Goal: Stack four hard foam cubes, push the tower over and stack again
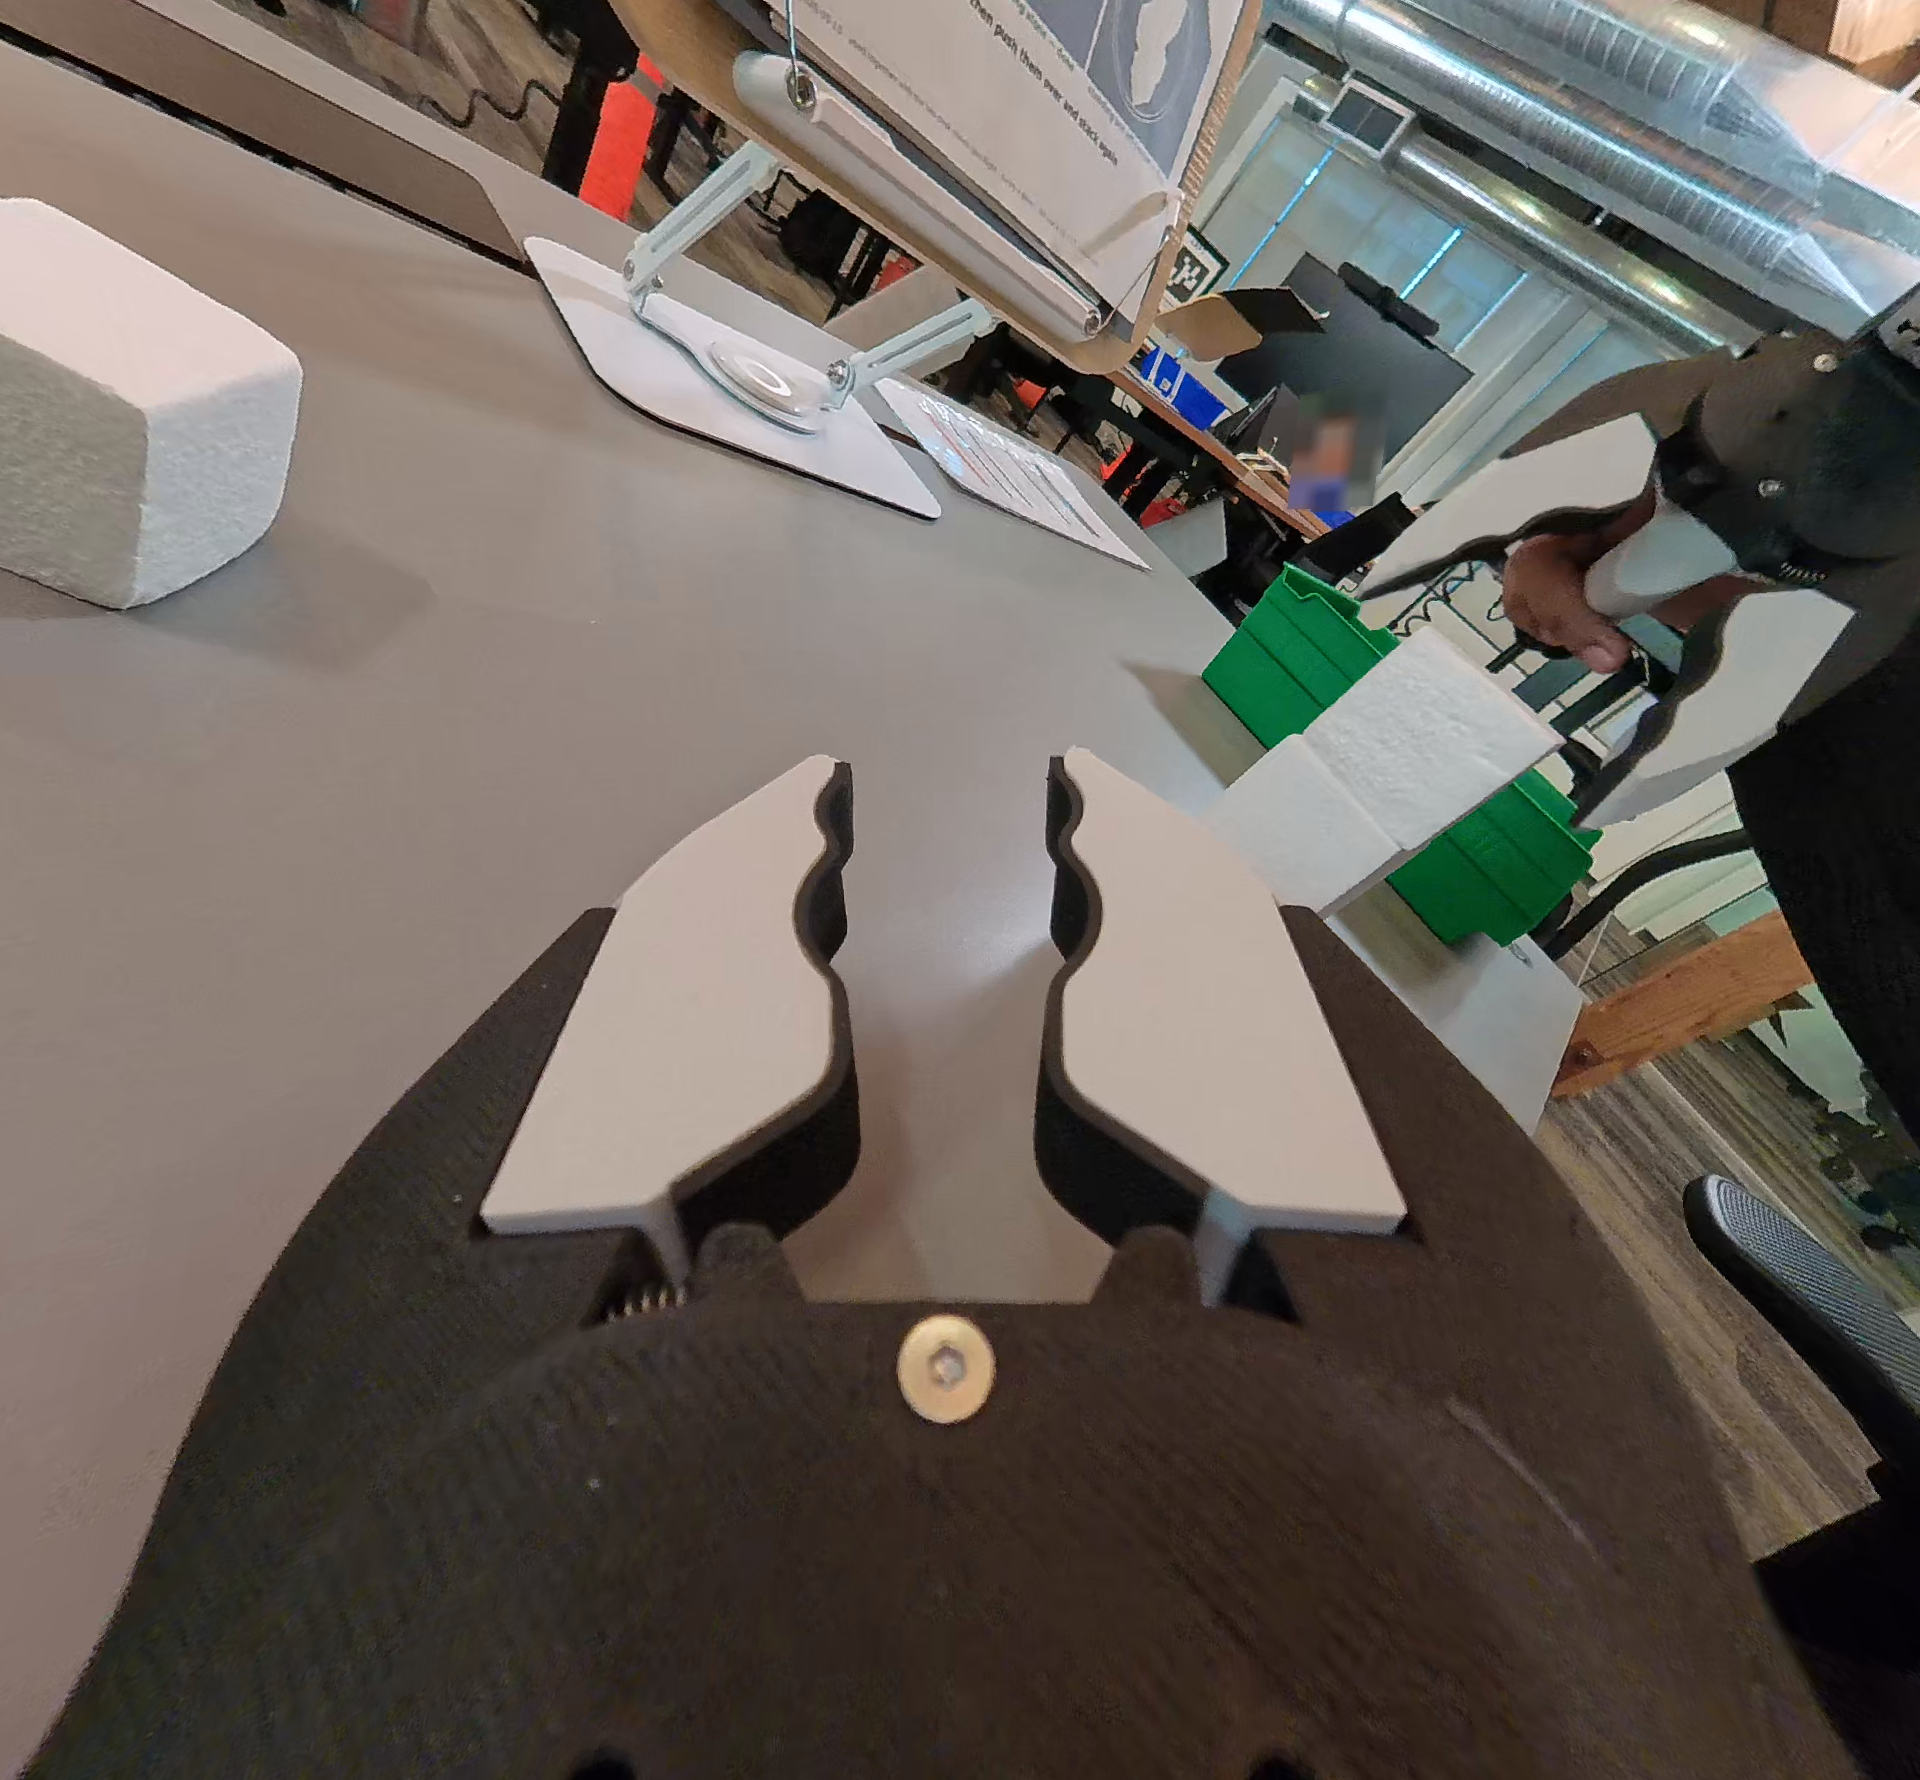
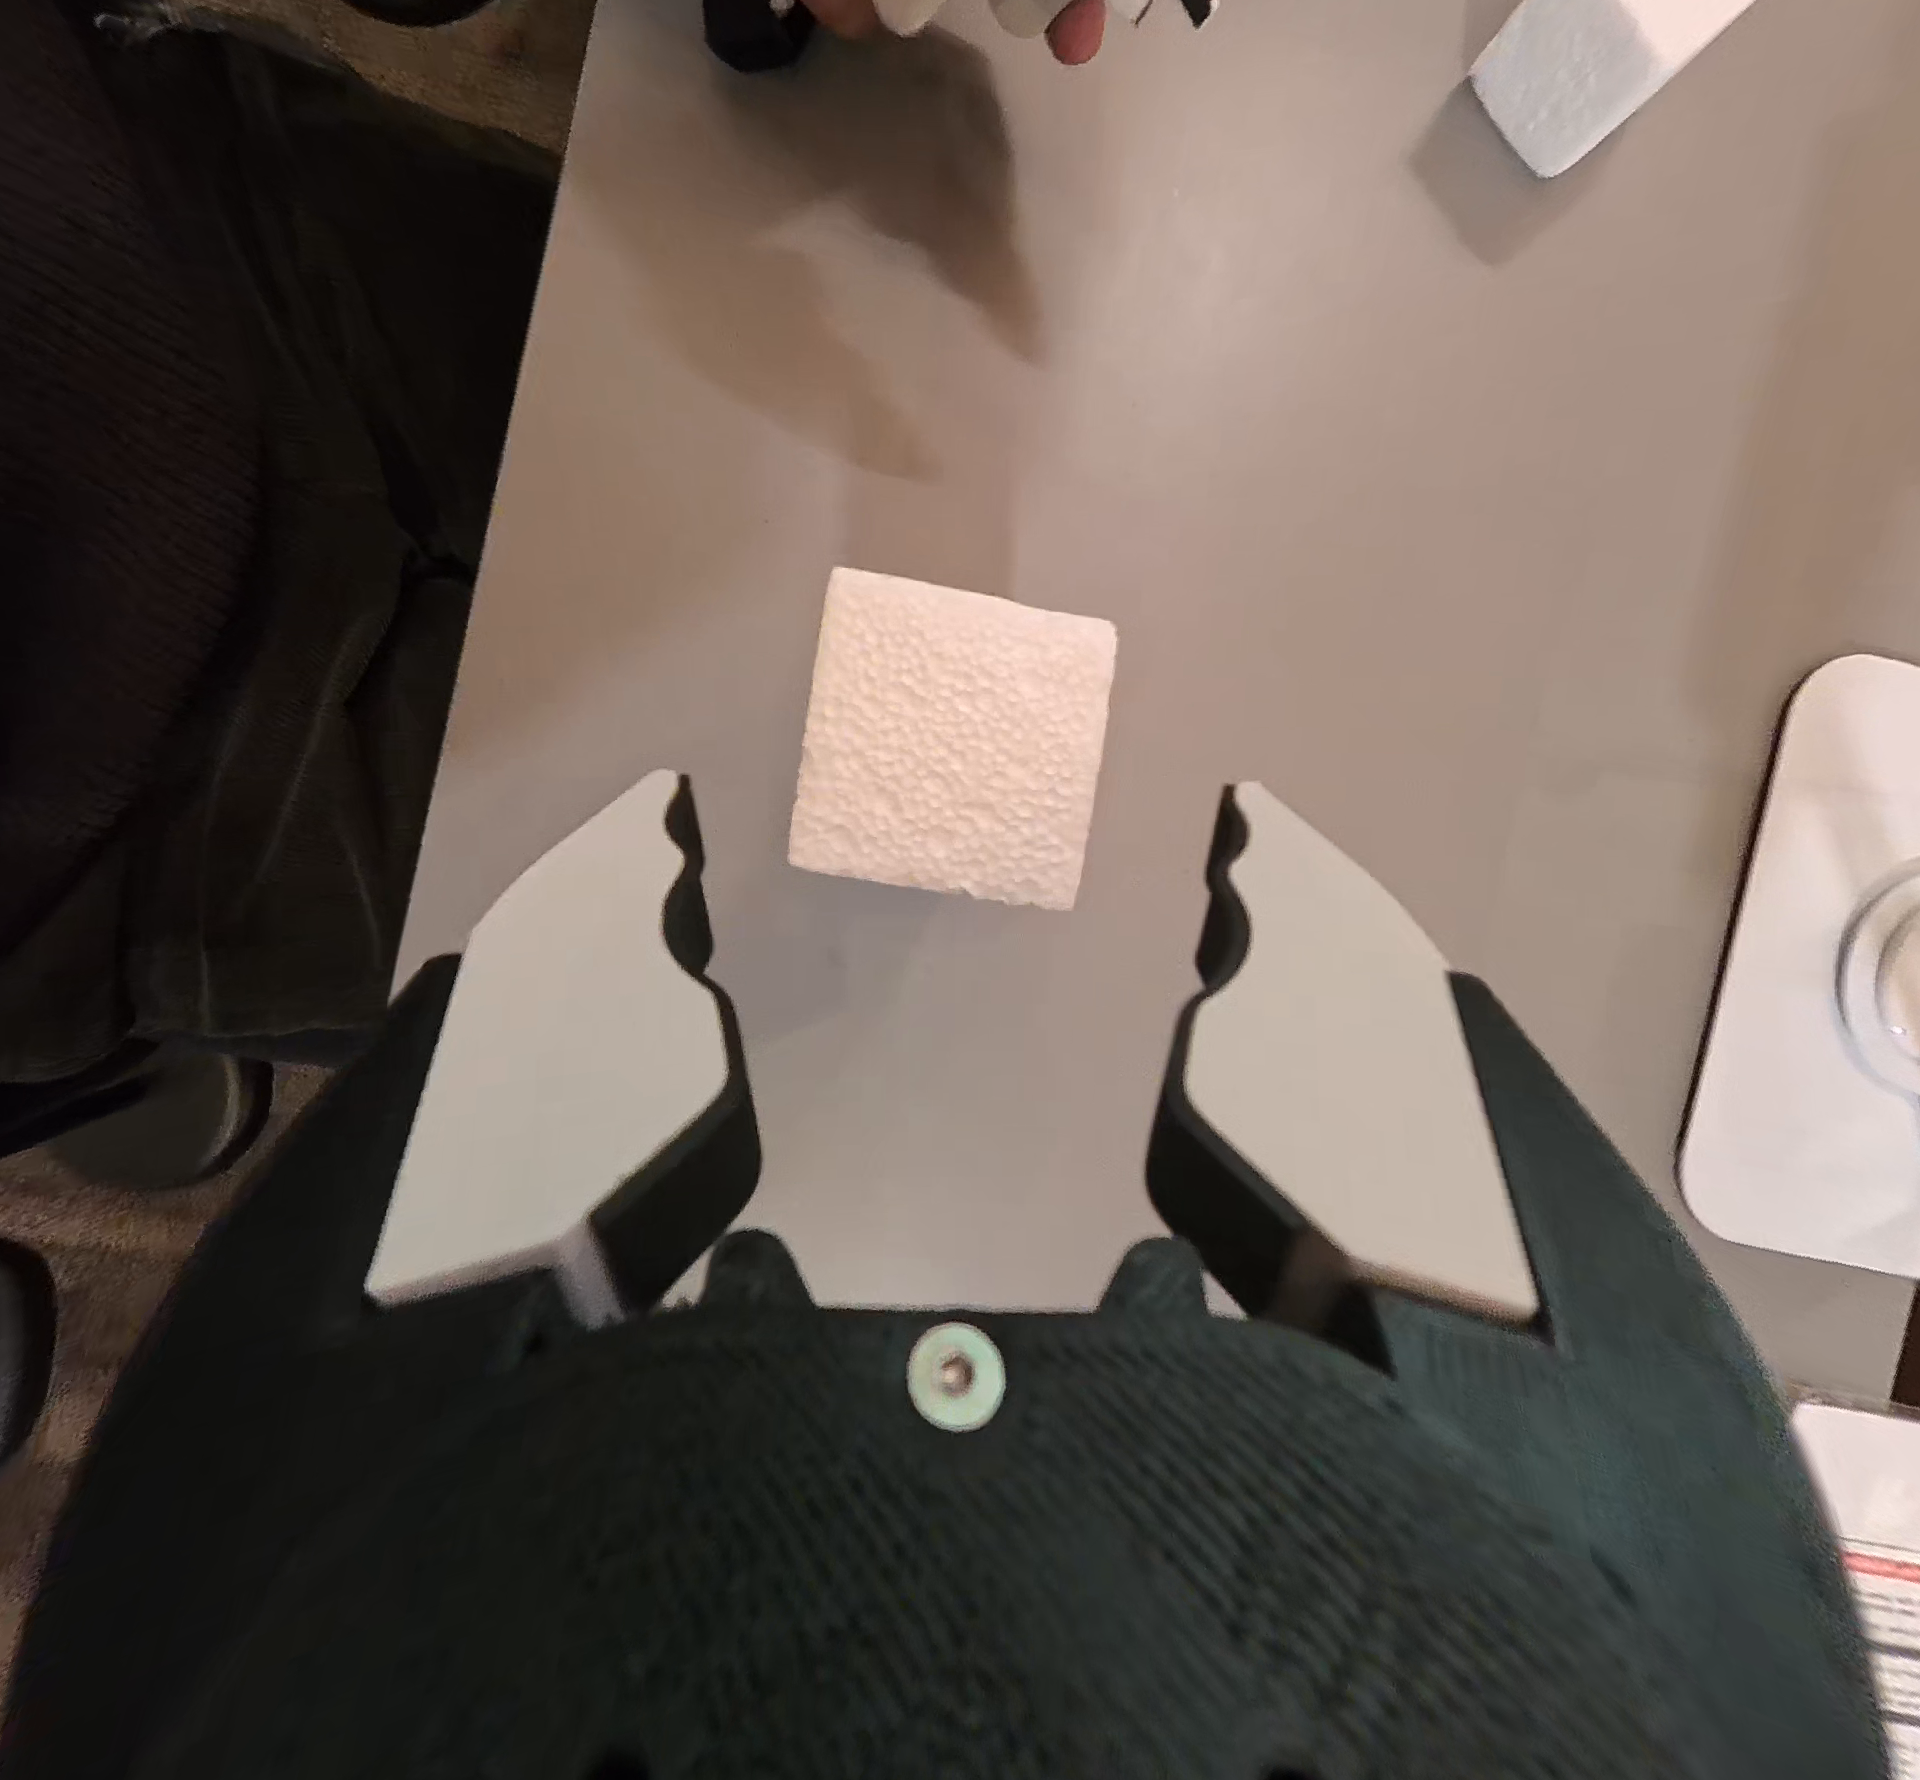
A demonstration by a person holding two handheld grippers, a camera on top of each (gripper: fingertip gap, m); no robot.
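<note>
Right gripper (image 2: 956,795) spread wide, empty, pointing down at a foam block (image 2: 951,743) standing near the table's (image 2: 1351,442) edge; fingertips flank the block's near side, no contact visible. Left gripper (image 1: 948,769) narrowly parted, holding nothing, hovering over bare table. Second foam block (image 1: 125,400) lies well apart, toward the far side. White stand base (image 2: 1787,982) sits at the table's other edge, carrying a tilted sheet holder (image 1: 966,68). Green bin (image 1: 1455,857) sits beyond the standing block.
</note>
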